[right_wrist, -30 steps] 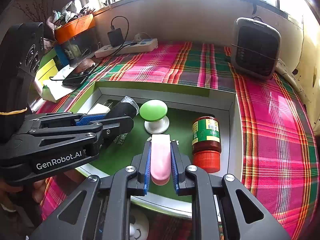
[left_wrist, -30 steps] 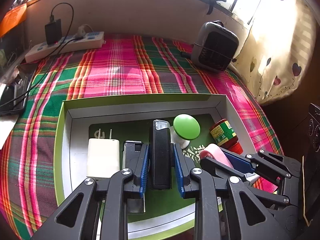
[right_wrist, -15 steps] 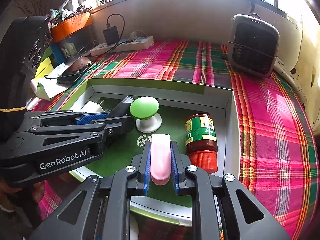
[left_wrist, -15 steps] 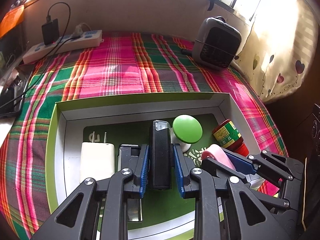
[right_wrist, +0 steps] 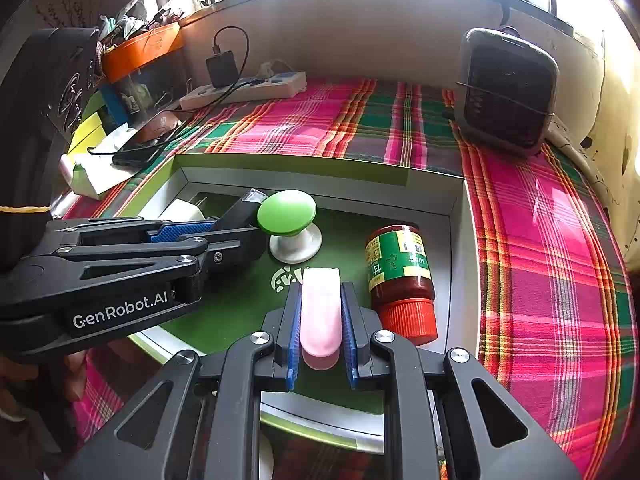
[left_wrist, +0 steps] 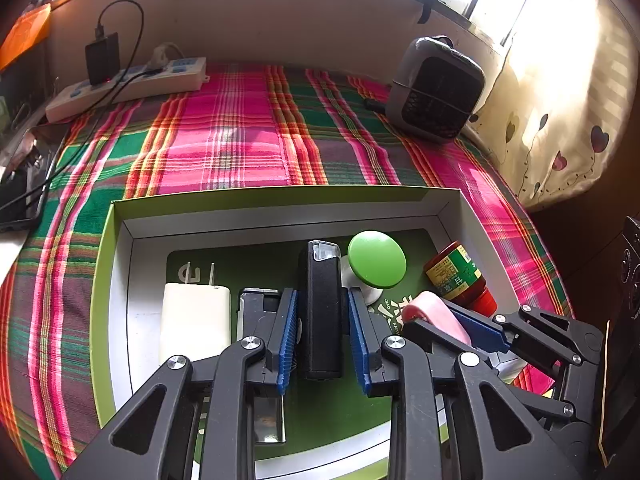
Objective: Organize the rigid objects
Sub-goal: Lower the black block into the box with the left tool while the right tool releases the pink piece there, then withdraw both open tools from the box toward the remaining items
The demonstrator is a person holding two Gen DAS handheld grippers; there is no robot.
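A green-rimmed box point(left_wrist: 260, 194) lies on the plaid cloth. In it lie a white plug charger point(left_wrist: 196, 320), a silver-and-black lighter-like piece point(left_wrist: 256, 308), a black stick-shaped device point(left_wrist: 320, 312), a green mushroom-shaped knob point(left_wrist: 376, 260) and a red-capped jar point(left_wrist: 456, 276) on its side. My left gripper point(left_wrist: 322, 294) straddles the black device; its jaws are opening and thin gaps show at both pads. My right gripper point(right_wrist: 320, 287) is shut on a pink oblong piece point(right_wrist: 320, 312), held over the box floor between the knob point(right_wrist: 287, 214) and the jar point(right_wrist: 400, 276).
A small grey heater point(left_wrist: 436, 88) stands at the back right. A power strip point(left_wrist: 128, 84) with a black adapter lies at the back left, and a phone point(left_wrist: 20, 200) at the left edge. Bare plaid cloth point(right_wrist: 540, 260) stretches right of the box.
The left pads, tight on the black device before, now stand slightly off it. The right gripper keeps its hold on the pink piece.
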